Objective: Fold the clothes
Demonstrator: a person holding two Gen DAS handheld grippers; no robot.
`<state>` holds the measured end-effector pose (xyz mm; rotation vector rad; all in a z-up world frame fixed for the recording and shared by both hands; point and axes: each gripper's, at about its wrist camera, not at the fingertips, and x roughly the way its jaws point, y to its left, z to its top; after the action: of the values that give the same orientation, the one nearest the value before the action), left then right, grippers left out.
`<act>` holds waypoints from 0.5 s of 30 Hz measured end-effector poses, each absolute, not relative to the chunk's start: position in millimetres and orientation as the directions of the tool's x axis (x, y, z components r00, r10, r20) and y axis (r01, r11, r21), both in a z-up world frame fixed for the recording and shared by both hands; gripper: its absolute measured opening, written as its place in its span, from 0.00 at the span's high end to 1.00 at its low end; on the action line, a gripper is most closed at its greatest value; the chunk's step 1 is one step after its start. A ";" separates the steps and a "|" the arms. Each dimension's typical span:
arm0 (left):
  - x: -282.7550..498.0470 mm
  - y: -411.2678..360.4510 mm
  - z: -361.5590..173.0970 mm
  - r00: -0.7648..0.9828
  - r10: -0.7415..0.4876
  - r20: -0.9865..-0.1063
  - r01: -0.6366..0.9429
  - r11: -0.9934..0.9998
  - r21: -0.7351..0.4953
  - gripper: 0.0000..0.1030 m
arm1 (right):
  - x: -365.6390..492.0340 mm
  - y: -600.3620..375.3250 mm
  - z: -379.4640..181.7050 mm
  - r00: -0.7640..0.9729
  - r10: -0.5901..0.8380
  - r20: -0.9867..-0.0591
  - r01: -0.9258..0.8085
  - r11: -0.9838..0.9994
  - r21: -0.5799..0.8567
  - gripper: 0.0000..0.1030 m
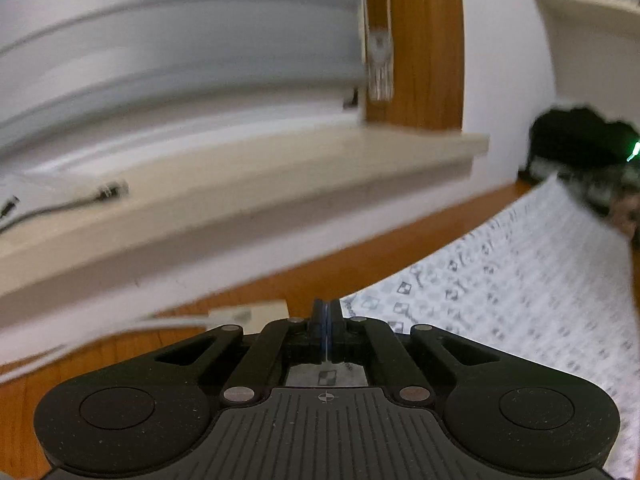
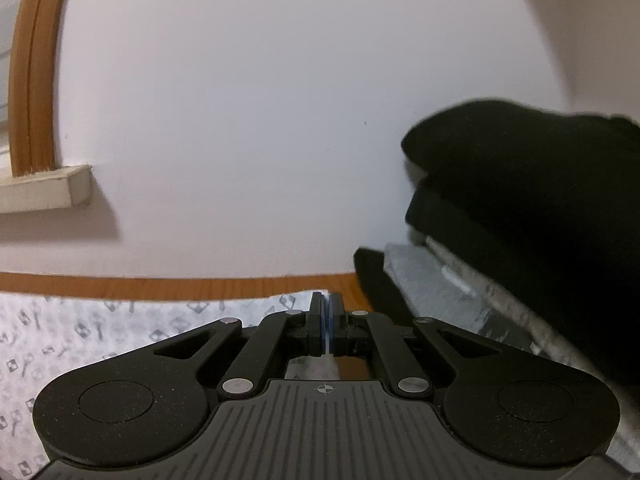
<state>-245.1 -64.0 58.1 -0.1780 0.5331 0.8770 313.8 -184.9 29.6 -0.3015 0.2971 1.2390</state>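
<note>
A white cloth with a small grey print (image 1: pixel 520 280) stretches taut from my left gripper (image 1: pixel 327 312) away to the right. The left gripper's jaws are shut on the cloth's near edge. The same printed cloth (image 2: pixel 100 332) lies to the left of my right gripper (image 2: pixel 327 312), whose jaws are shut on its right corner. Both grippers hold the cloth up over a wooden table (image 2: pixel 160 284), close to the wall.
A stack of folded clothes, black (image 2: pixel 540 200) on top and grey (image 2: pixel 420 276) below, sits just right of the right gripper; it also shows in the left wrist view (image 1: pixel 580 148). A beige window sill (image 1: pixel 240 184), wooden frame (image 1: pixel 420 40) and white wall (image 2: pixel 260 120) lie ahead.
</note>
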 end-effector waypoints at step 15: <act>-232.2 -100.7 44.8 0.485 0.657 -0.577 -0.773 0.631 0.069 0.23 | 283.3 -238.6 30.8 0.160 0.835 -0.527 -0.983 0.182 -0.009 0.56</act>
<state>-232.2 -100.7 44.8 -0.2117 0.6059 0.8784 283.3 -238.6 30.8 -0.3913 0.4557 1.3466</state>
